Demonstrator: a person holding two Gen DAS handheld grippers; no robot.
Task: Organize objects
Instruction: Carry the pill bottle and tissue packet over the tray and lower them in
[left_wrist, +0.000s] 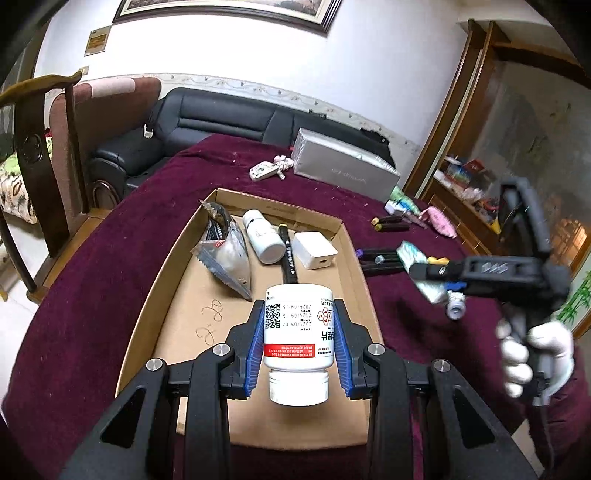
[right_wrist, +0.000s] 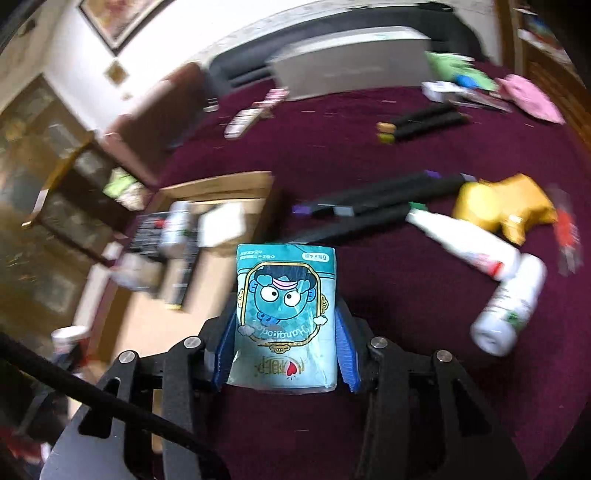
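Carrying two things at once, I have my left gripper (left_wrist: 299, 328) clamped on a white pill bottle (left_wrist: 298, 332), its blue pads (left_wrist: 255, 347) pressed against the label on both sides, cap pointing back toward my wrist. The bottle hangs over the near half of the cardboard tray (left_wrist: 354, 280). Ahead of the fingertips, at the tray's far end, lie a silver foil pouch (left_wrist: 225, 251), a small white bottle (left_wrist: 263, 236), a black marker (left_wrist: 289, 258) and a white charger block (left_wrist: 316, 249). The bare cardboard directly under and just ahead of my fingers looks like the open spot.

My right gripper (right_wrist: 286, 328) is closed on a teal cartoon packet (right_wrist: 286, 317), pinched at its side edges. It rides above the maroon cloth (right_wrist: 369, 280), with the tray's corner off to the left of the fingers. That view is smeared, so I judge the hand to be in motion.

To do this well, I'd lower the left hand until the bottle is close to the tray floor before easing the fingers apart, since a round bottle will likely roll. Setting it parallel to the other bottle should keep room for the packet, which I'd bring in afterward and lay flat.
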